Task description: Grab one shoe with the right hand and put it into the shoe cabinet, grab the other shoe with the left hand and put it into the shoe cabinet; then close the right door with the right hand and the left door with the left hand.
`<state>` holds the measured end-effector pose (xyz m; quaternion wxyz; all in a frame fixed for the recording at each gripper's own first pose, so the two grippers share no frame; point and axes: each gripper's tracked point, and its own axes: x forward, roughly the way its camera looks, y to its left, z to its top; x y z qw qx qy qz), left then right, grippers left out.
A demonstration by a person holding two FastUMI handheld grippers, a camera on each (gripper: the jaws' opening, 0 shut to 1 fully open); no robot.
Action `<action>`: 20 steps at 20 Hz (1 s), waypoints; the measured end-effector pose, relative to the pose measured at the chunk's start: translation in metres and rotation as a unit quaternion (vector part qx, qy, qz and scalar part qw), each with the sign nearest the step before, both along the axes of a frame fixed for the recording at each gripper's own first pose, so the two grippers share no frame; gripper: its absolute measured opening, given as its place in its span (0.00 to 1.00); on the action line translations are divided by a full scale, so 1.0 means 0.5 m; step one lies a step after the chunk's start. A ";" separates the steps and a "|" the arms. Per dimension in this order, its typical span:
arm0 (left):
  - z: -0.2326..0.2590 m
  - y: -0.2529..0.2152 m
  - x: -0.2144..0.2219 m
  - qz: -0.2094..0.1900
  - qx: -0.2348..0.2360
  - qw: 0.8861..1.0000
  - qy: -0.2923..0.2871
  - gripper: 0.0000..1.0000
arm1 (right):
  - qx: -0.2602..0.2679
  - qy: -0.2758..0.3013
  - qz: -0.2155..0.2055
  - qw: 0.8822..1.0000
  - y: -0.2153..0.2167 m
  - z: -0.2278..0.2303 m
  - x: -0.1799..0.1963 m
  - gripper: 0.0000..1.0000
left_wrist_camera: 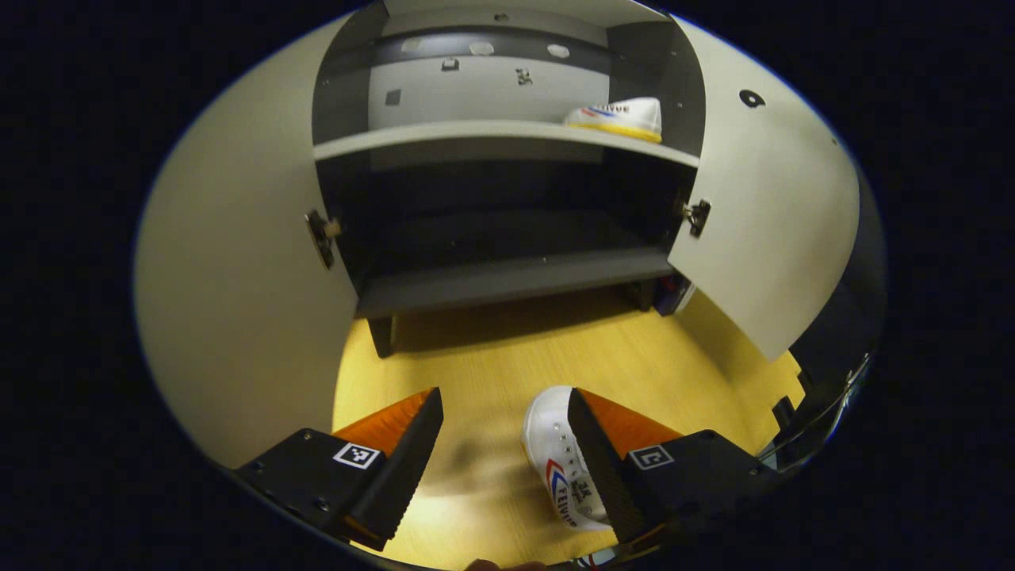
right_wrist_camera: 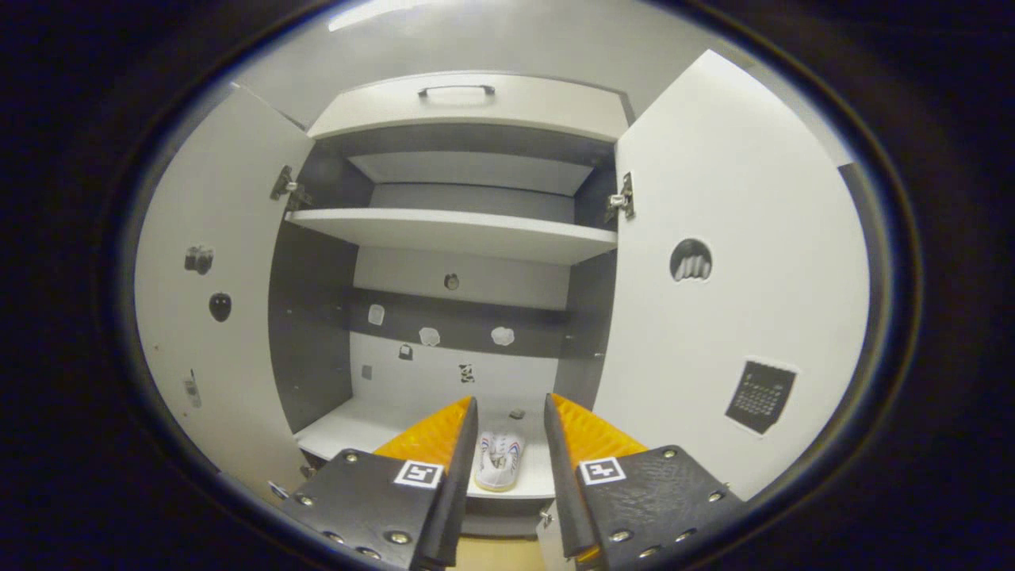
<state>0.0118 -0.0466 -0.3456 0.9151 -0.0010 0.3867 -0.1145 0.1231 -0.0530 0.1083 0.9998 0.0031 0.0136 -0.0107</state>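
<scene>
Shoe [left_wrist_camera: 555,456] beside L gripper [left_wrist_camera: 507,452] finger

a pale wooden floor [left_wrist_camera: 507,357] is seen in the left gripper view, lit warm yellow, with a dark shadow cast just below the furniture. in the right gripper view a plain grey wall [right_wrist_camera: 507,40] is seen above, brightened by a strip of light near the top.

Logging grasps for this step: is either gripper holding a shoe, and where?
Nothing is held. The left gripper is open beside the floor shoe; the right gripper is open before the shelved shoe.
</scene>
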 end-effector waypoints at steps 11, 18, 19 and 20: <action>-0.214 -0.063 -0.131 -0.020 -0.066 0.980 0.187 0.94 | 0.003 -0.032 -0.034 0.999 -0.075 0.051 -0.089 0.48; -0.240 -0.091 -0.143 -0.018 -0.088 0.975 0.204 0.65 | -0.017 -0.030 -0.044 0.998 -0.092 0.049 -0.104 0.48; -0.246 -0.091 -0.147 -0.010 -0.092 0.972 0.215 0.50 | -0.018 -0.031 -0.044 0.998 -0.091 0.049 -0.105 0.46; -0.240 -0.088 -0.143 0.006 -0.103 0.970 0.221 0.48 | -0.019 -0.033 -0.044 0.998 -0.092 0.049 -0.106 0.46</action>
